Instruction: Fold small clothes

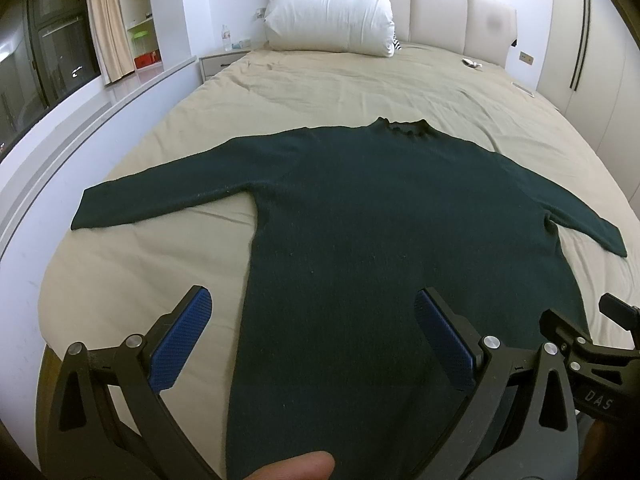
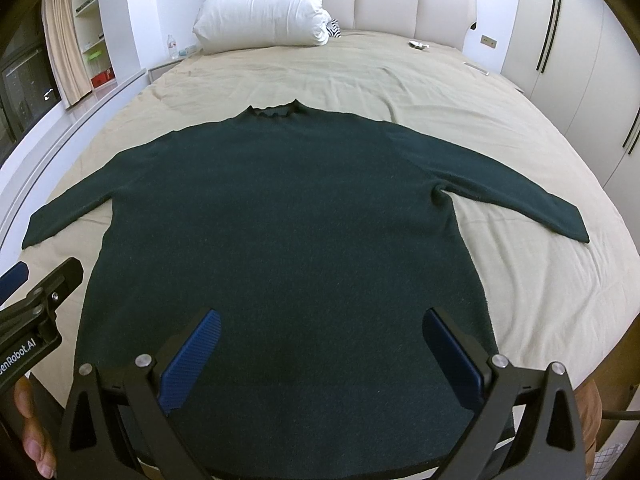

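A dark green knit sweater point(image 1: 360, 208) point(image 2: 288, 200) lies flat on the beige bed sheet point(image 1: 320, 84) point(image 2: 360, 76), collar toward the headboard and both sleeves spread out to the sides. My left gripper point(image 1: 314, 304) hovers open above the hem's left part, blue pads point(image 1: 182, 344) wide apart with nothing between them. Over the hem's middle my right gripper point(image 2: 322, 320) is open too, holding nothing. Each gripper shows at the edge of the other's view: the right one point(image 1: 600, 336) and the left one point(image 2: 36, 292).
A white pillow point(image 1: 330, 14) point(image 2: 262, 8) leans on the padded headboard point(image 1: 460, 12). A nightstand point(image 1: 222, 62) with a water bottle point(image 1: 227, 38) stands left of the bed, next to a window ledge and curtain. Wardrobe doors point(image 2: 580, 60) line the right side. A thumb point(image 1: 294, 468) shows at the bottom.
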`<state>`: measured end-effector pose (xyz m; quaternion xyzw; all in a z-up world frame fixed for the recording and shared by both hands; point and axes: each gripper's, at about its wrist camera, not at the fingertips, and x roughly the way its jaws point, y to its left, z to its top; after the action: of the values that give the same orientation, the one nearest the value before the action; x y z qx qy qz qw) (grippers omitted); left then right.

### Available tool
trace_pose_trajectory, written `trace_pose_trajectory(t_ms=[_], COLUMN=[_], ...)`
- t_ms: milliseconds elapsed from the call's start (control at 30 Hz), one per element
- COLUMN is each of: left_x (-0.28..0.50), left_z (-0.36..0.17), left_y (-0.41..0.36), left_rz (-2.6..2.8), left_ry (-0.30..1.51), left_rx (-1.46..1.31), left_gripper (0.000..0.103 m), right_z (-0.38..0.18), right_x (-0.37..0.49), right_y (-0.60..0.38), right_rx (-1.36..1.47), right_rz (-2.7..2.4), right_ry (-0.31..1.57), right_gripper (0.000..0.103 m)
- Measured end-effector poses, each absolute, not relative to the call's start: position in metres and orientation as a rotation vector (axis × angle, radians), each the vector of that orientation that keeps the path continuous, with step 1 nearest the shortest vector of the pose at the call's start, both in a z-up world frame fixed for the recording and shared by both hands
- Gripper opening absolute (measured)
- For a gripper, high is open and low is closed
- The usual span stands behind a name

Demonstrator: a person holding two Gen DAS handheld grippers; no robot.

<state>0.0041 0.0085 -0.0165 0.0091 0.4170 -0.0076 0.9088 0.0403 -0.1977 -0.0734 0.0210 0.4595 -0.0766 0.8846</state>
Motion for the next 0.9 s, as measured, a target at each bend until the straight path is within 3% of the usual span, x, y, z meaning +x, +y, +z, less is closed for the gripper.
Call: trace_pose_trajectory(t_ms=[900], left_x=[0.009], left_z=[-0.025], left_y=[0.022], left_rz=[0.01], left_ry=[0.838], left_rx=[-0.024], left_gripper=[0.103], right_z=[-0.075], right_x=[0.045], right_y=[-0.188], right_rx=[0.029], right_rz=[-0.15], right_ry=[0.982], right_gripper=[0.103])
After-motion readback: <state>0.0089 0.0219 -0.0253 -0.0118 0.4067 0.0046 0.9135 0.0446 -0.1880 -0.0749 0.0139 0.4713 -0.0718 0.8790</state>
